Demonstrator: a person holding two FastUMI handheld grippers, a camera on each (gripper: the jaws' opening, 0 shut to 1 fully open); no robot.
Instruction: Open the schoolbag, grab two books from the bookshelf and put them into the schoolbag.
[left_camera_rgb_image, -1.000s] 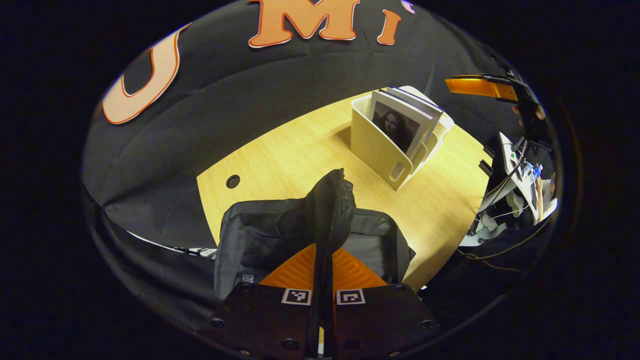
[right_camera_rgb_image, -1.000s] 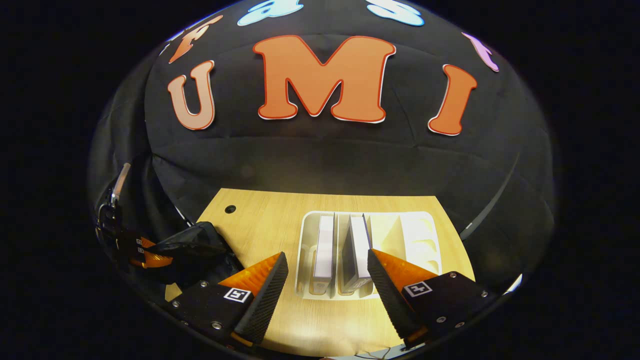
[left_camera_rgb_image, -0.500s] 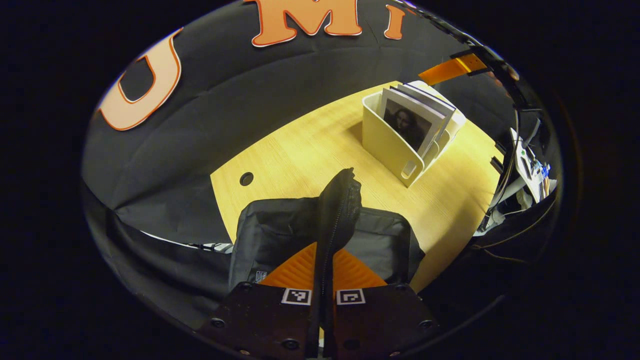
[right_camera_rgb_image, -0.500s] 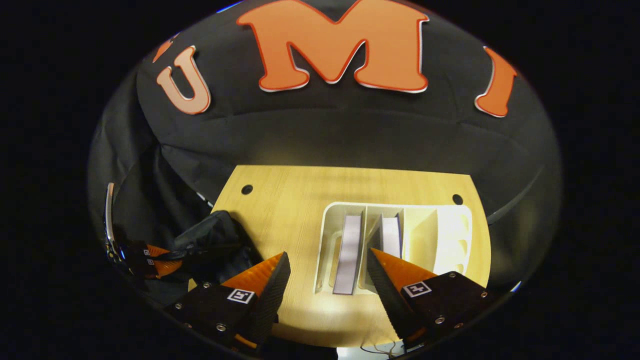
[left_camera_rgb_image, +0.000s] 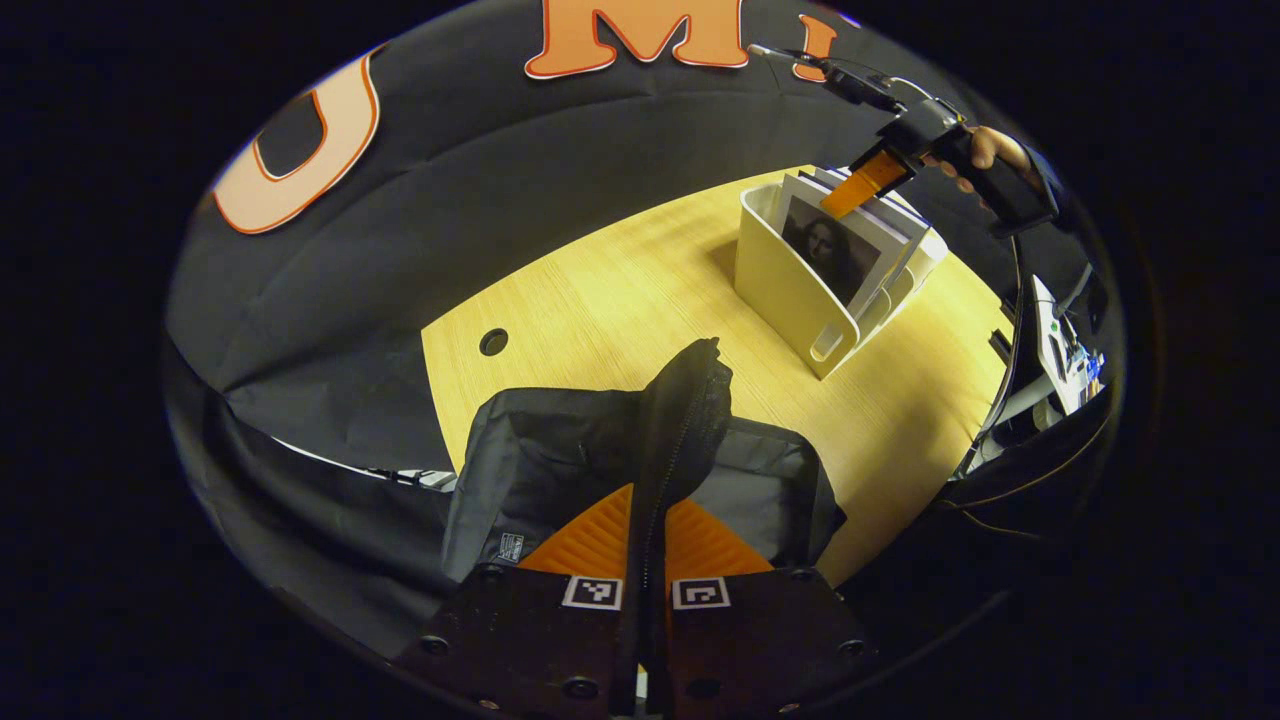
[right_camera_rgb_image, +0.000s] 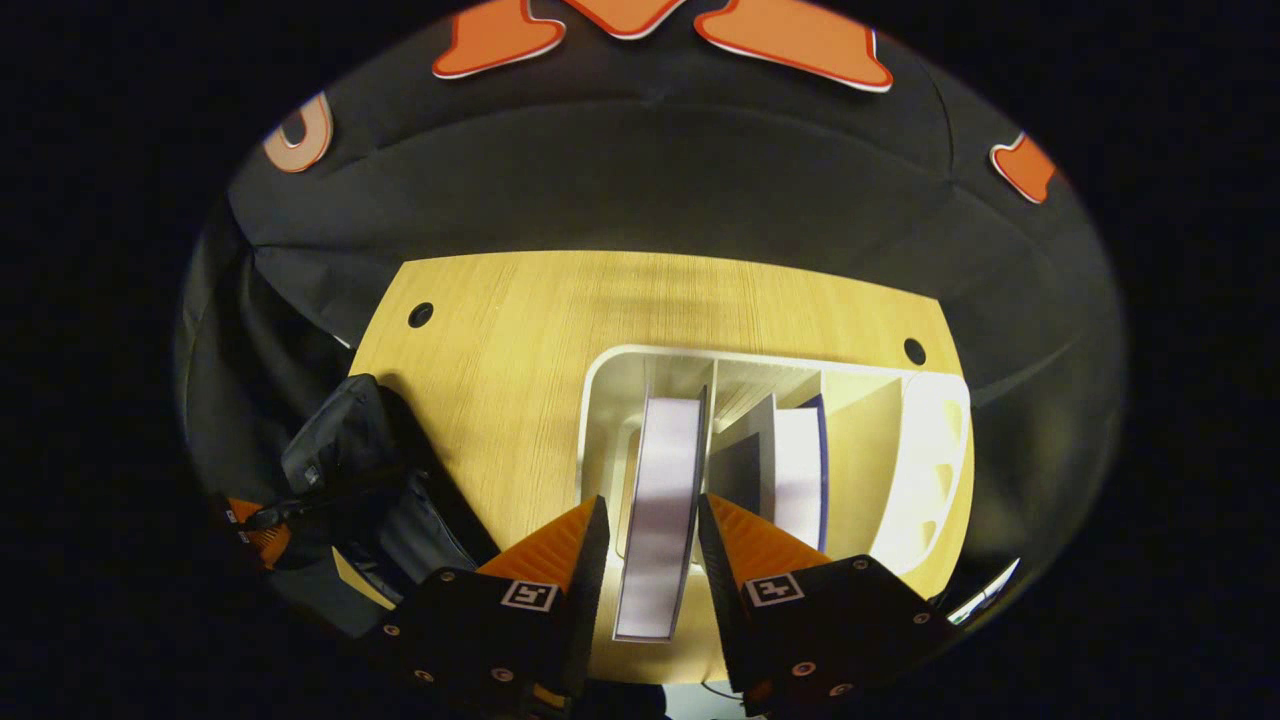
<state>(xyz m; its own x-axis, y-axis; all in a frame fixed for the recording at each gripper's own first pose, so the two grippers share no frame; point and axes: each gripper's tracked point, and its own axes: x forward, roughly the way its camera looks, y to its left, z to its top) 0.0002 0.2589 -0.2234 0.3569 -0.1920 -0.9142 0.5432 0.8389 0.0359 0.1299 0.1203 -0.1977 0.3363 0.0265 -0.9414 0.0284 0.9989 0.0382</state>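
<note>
Ahead of your tools you have the wooden table (right_camera_rgb_image: 520, 330), with a round hole (right_camera_rgb_image: 421, 315) far left and another (right_camera_rgb_image: 914, 351) far right. Off to the right sits what may be cluttered equipment (left_camera_rgb_image: 1060, 350), blurred.

— On the tabletop (right_camera_rgb_image: 500, 330)?
— Wooden, two round holes near back edge. White bookshelf (right_camera_rgb_image: 930, 450) toward right edge, black schoolbag (left_camera_rgb_image: 560, 470) at front left corner.

Schoolbag (left_camera_rgb_image: 560, 470) interior hidden; second book's (right_camera_rgb_image: 795, 470) cover perhaps dark, mostly occluded
</note>
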